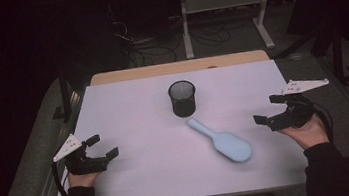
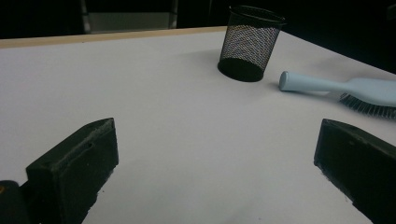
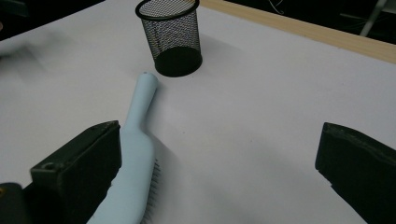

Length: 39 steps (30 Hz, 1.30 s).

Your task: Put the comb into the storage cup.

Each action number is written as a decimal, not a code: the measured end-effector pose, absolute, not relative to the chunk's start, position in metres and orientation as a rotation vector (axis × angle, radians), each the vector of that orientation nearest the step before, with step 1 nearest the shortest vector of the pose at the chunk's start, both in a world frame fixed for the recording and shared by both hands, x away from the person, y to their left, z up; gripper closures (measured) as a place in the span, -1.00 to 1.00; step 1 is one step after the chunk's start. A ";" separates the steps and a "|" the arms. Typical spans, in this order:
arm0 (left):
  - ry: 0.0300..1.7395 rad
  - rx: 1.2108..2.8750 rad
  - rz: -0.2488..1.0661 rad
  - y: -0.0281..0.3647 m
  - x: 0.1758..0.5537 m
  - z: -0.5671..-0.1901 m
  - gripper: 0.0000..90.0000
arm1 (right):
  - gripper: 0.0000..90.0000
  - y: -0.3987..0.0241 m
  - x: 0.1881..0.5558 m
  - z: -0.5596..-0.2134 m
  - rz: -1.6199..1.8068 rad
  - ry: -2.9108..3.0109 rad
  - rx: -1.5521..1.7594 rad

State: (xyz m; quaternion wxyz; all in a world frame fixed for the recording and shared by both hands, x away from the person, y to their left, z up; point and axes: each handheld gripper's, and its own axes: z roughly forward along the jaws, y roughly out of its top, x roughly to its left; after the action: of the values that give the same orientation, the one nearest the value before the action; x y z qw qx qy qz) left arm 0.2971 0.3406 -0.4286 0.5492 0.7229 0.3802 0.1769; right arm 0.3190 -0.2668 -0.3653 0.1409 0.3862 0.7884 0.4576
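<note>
A light blue hairbrush (image 1: 223, 141) lies on the white table, bristles down, its handle pointing toward a black mesh cup (image 1: 182, 98) that stands upright just behind it. The cup (image 2: 250, 43) and the brush (image 2: 343, 88) lie ahead and to the right in the left gripper view. In the right gripper view the brush (image 3: 133, 154) runs along the left jaw and the cup (image 3: 172, 36) stands beyond it. My left gripper (image 1: 103, 146) rests open at the table's left edge. At the right edge my right gripper (image 1: 267, 109) is open and empty.
The white table surface (image 1: 143, 147) ends in a wooden strip (image 1: 179, 67) at the far side. Beyond it on the dark floor are cables and a metal table frame (image 1: 225, 16). Dark floor flanks both sides of the table.
</note>
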 end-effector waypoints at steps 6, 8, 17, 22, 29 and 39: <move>0.892 1.706 0.437 0.340 0.296 -0.427 -1.00 | -1.00 -0.260 0.324 -0.363 1.310 2.299 1.098; 0.895 1.710 0.434 0.341 0.296 -0.427 -1.00 | -0.99 -0.257 0.325 -0.361 1.294 2.305 1.086; 0.905 1.707 0.432 0.341 0.297 -0.429 -1.00 | -0.98 -0.250 0.332 -0.353 1.311 2.311 1.069; 0.904 1.710 0.431 0.342 0.297 -0.429 -1.00 | -0.98 -0.241 0.336 -0.350 1.305 2.338 1.038; 0.903 1.709 0.430 0.342 0.297 -0.429 -1.00 | -0.98 -0.233 0.340 -0.347 1.299 2.365 1.019; 0.904 1.708 0.430 0.342 0.297 -0.429 -1.00 | -0.98 -0.222 0.344 -0.346 1.276 2.393 0.989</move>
State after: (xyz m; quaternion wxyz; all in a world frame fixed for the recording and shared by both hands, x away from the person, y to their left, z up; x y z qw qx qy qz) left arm 0.2973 0.3415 -0.4289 0.5486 0.7213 0.3817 0.1816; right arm 0.3441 -0.2217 -0.3463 0.1271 0.3400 0.8223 0.4383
